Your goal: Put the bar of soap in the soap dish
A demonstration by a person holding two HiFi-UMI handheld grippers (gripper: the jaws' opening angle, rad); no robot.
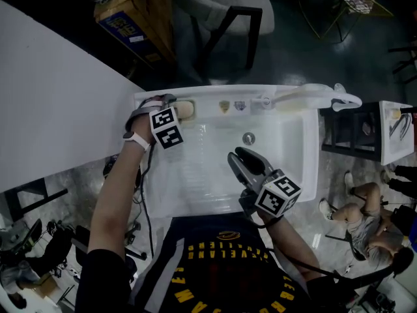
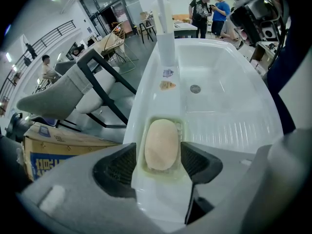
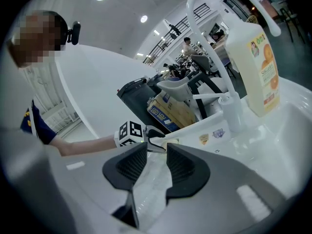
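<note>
Head view, hidden: the left gripper (image 1: 177, 111) has its jaws mostly covered by its marker cube and the hand; only one end of the bar of soap (image 1: 187, 110) shows.
Left gripper view, hard to make out: the soap dish (image 2: 182, 128) is pale against the white sink (image 2: 222, 106) ledge, and its near rim seems to sit behind the jaws.
Bar of soap: lies flat in the soap dish, on the ledge.
Left gripper: points steeply down, jaws spread wide either side of the soap, not pressing it.
Right gripper (image 1: 242, 163): over the basin, tilted slightly down, jaws apart, nothing between.
</note>
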